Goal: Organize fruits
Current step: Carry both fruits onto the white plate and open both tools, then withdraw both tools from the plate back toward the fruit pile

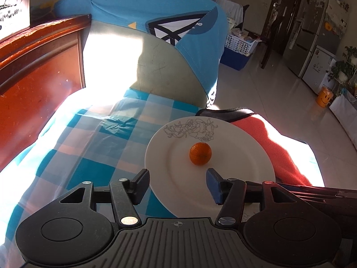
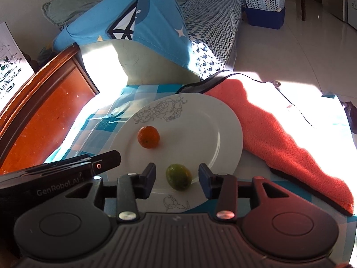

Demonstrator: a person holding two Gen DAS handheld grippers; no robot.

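Both claws stand apart and grip nothing: the left claw (image 1: 178,184) hangs over the plate's near-left rim with the orange fruit just beyond its fingertips, and the right claw (image 2: 177,178) straddles the green fruit without its pads touching it. Under them a blue-and-white checked cloth (image 1: 93,147) covers the desk, with a blue-covered chair back (image 1: 156,33) at the far edge. A coral fleece cloth (image 2: 279,134) lies along the right side, touching the plate. The white plate (image 2: 212,122) with a line-drawn rose sits mid-desk. On it the orange fruit (image 2: 148,137) rests near the middle, the green fruit (image 2: 178,177) near the front rim, apart.
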